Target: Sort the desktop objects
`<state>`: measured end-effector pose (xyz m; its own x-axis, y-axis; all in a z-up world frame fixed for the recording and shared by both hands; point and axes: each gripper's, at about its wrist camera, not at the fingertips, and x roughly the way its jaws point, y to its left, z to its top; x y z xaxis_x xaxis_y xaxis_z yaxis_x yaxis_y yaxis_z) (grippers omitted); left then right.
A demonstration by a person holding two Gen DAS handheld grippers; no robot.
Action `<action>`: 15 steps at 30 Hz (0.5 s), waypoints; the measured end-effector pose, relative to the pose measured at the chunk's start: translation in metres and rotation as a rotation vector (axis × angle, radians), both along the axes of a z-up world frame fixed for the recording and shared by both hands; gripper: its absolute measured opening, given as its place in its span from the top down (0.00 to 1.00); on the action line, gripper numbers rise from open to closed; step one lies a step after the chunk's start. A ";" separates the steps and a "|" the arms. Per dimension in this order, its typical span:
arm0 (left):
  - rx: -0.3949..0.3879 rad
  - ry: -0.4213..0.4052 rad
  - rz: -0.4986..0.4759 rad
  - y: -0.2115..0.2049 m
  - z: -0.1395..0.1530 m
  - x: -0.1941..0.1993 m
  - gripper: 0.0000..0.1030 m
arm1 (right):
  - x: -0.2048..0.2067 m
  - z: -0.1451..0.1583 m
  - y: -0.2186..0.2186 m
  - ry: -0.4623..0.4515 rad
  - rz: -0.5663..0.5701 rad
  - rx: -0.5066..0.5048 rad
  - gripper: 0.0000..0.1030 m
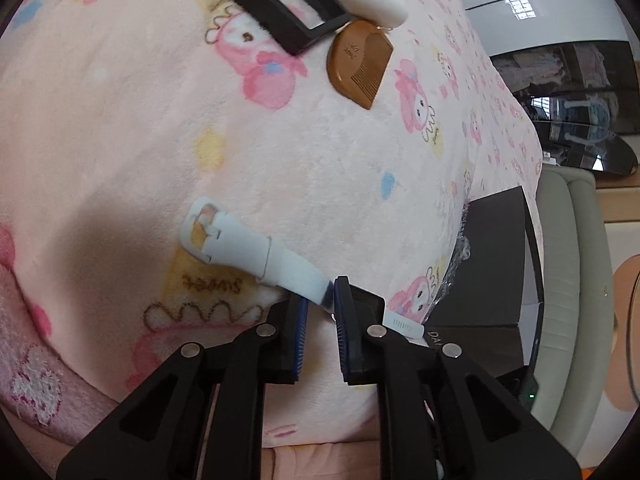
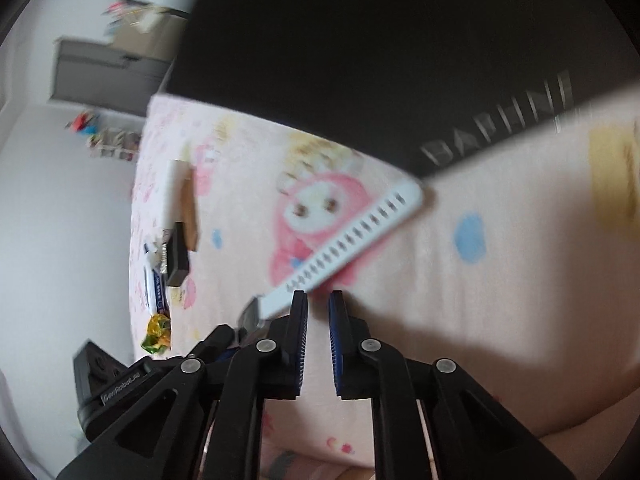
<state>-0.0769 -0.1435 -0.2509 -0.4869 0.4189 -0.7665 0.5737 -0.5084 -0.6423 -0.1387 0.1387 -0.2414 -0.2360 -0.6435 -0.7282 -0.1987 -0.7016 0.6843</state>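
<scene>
The left hand-held gripper (image 1: 320,312) stands with a narrow gap between its jaws, and the white watch (image 1: 240,246) passes through this gap. Its buckle strap lies on the pink blanket (image 1: 120,120) toward 10 o'clock, while the holed strap comes out behind the right finger toward 4 o'clock. The dark watch body sits just at the fingertips. I cannot tell whether the pads already press on it, because some space is visible on both sides.

Toward 12 o'clock in the left view lie a black frame (image 1: 286,12), a white tube (image 1: 372,0) and a brown comb (image 1: 358,62), near to each other and well apart from the watch.

The right hand-held gripper (image 2: 318,300) is also narrow and holds nothing. The holed strap (image 2: 356,236) runs from its left fingertip toward 1 o'clock, up to the black box (image 2: 360,60). This view is blurred.

The risks, as I judge them:
- The grip is only at the tips, so the watch may slip out or turn when it is lifted.
- The long straps hang free and may catch on the blanket or the box edge.
- The two grippers are just beside each other over the same watch, so they may collide, or pull the straps against each other.
- The soft blanket gives way under pressure, so a closing jaw may pinch the cloth.
</scene>
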 end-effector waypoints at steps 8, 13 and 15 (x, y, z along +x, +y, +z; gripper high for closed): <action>0.010 0.005 -0.004 0.001 0.001 -0.006 0.79 | -0.015 -0.009 -0.005 0.002 -0.020 -0.012 0.89; 0.049 0.017 0.021 -0.002 0.000 -0.003 0.75 | -0.006 0.003 0.004 0.032 -0.056 -0.093 0.68; 0.045 0.017 0.023 -0.002 0.001 -0.004 0.75 | -0.006 0.007 0.005 0.042 -0.072 -0.101 0.57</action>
<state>-0.0811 -0.1454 -0.2502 -0.5094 0.4412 -0.7388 0.5735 -0.4660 -0.6737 -0.1446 0.1440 -0.2348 -0.3131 -0.6934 -0.6489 -0.2153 -0.6137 0.7596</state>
